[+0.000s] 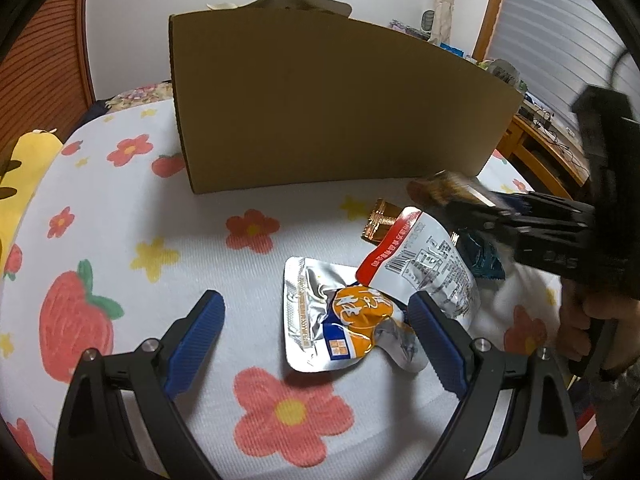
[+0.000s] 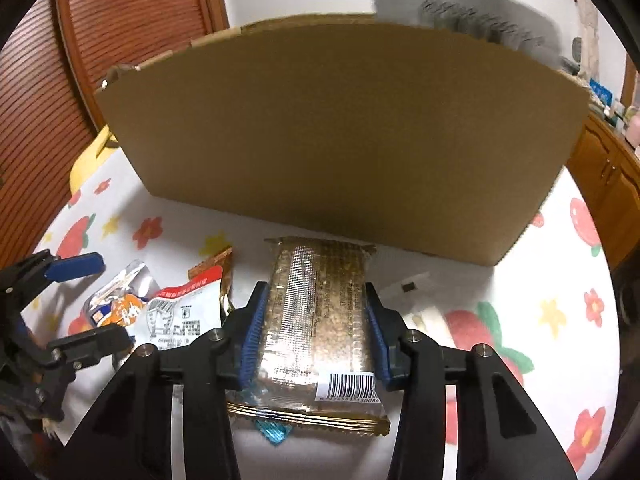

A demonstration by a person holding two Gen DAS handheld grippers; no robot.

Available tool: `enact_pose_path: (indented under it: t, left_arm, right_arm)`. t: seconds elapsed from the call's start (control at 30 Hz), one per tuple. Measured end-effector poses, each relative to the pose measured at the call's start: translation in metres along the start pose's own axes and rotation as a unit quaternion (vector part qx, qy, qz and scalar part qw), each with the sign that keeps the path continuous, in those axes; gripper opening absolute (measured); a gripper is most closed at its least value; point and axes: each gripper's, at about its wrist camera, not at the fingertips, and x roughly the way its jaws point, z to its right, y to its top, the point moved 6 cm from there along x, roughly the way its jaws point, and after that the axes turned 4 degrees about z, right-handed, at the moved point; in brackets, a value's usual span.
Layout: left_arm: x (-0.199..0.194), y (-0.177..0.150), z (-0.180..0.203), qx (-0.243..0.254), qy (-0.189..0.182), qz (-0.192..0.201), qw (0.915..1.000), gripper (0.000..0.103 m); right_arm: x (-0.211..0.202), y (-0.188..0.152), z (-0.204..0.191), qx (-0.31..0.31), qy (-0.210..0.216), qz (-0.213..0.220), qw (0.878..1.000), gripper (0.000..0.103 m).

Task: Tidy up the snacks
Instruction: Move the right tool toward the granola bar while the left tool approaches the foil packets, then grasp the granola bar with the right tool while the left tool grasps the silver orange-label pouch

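Observation:
My right gripper is shut on a brown cracker pack with a barcode, its blue pads pressing both long sides. The left wrist view shows that pack held just above the sheet, in front of the tall cardboard box. My left gripper is open, low over an orange-and-silver pouch that lies between its fingers. A red-and-white pouch leans across that one. Beyond it lie a gold wrapper and a teal wrapper.
Everything rests on a white sheet printed with flowers and strawberries. A yellow cushion sits at the left edge. Small white packets lie right of the cracker pack. A wooden cabinet stands to the right.

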Motion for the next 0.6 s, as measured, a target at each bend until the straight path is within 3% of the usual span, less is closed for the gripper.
enact_pose_path:
  t: [0.37, 0.6]
  left_arm:
    - [0.006, 0.000, 0.010, 0.024, 0.014, -0.008, 0.9996, 0.093]
    - [0.003, -0.003, 0.022, 0.046, 0.012, -0.003, 0.9989, 0.073]
  right_arm:
    - [-0.040, -0.025, 0.009, 0.003, 0.004, 0.024, 1.000, 0.044]
    - [-0.043, -0.038, 0.009, -0.001, -0.008, 0.026, 1.000, 0.045]
